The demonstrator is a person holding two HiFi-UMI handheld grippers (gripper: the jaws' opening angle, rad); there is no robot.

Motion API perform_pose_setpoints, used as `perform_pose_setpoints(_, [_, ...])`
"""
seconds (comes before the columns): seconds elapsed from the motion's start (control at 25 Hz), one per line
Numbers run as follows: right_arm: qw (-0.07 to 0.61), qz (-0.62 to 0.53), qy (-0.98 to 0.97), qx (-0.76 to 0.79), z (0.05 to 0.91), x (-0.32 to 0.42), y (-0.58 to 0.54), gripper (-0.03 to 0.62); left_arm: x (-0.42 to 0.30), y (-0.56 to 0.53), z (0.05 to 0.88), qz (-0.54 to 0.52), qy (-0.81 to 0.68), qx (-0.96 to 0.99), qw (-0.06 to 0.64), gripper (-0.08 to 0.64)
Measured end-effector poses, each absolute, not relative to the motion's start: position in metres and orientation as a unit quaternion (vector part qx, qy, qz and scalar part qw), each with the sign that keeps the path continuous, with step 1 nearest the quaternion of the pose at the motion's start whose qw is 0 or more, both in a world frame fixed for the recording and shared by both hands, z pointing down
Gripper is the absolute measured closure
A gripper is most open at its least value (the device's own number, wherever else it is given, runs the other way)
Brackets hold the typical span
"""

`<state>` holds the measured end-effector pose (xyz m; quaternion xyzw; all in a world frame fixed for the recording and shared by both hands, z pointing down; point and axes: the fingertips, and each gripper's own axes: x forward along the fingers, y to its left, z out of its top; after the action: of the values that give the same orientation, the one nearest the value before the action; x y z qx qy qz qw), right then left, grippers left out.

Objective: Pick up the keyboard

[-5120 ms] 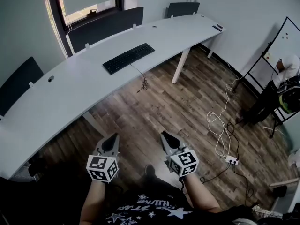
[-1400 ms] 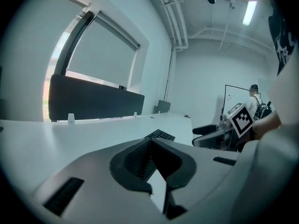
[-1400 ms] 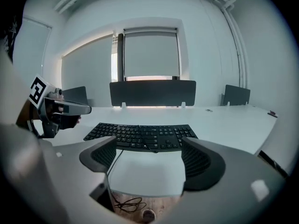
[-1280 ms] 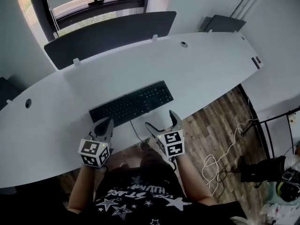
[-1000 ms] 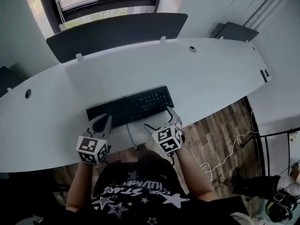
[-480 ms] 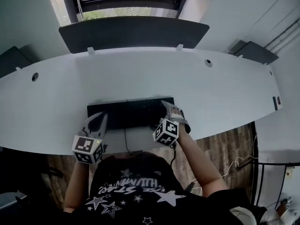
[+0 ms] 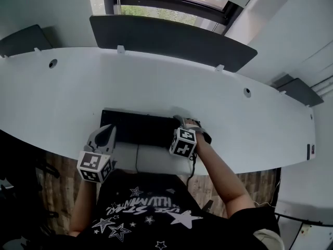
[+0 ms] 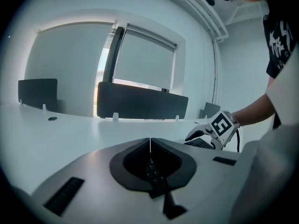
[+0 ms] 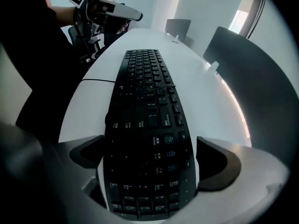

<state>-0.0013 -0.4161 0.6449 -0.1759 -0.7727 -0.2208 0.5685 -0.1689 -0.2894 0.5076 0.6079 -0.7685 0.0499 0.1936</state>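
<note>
Right gripper view: keyboard (image 9: pixel 147 125) runs lengthwise straight away from the camera, near end sitting between the two jaws of the right gripper (image 9: pixel 149 160). Jaws are opening, standing either side of the keyboard's short width. Gaps of white desk (image 9: pixel 205 92) show between each pad and the keyboard edge, so no grip yet.

Head view: keyboard (image 7: pixel 138 129) lies flat near the front edge of the desk (image 7: pixel 67 98), long axis left to right along that edge. Right gripper (image 7: pixel 188 125) points steeply down over its right end. Left gripper (image 7: pixel 107 132) is at the left front corner, lower and angled shallow; can't tell if it touches. Thin cable (image 7: pixel 137 158) leaves the keyboard's front side and runs off the desk edge between the two arms.

Left gripper view: left gripper (image 8: pixel 150 146) jaws pressed together, nothing between them, aimed across the bare desk with the right gripper (image 8: pixel 212 132) off to its right.

Judgement: right hand is the one lined up. The key relation is jaws across the short width at the right end, so closing there pinches front and back edges. With the long body hanging off one end, the far end will likely sag, and the left side may need support
</note>
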Motion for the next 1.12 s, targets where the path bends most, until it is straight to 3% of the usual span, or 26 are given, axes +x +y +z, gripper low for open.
perform_pose_setpoints(0.52, [0.589, -0.187, -0.745, -0.252, 0.647, -0.012, -0.407, 0.011, -0.17, -0.274, 0.513, 0.044, -0.793, 0.571, 0.208, 0.548])
perform_pose_setpoints(0.84, [0.661, -0.198, -0.683, -0.24, 0.658, -0.012, -0.413, 0.011, -0.157, -0.282, 0.517, 0.049, -0.781, 0.584, 0.214, 0.548])
perform_pose_setpoints(1.12, [0.623, -0.191, -0.714, -0.256, 0.652, -0.014, -0.41, 0.012, -0.153, -0.287, 0.521, 0.062, -0.768, 0.601, 0.212, 0.548])
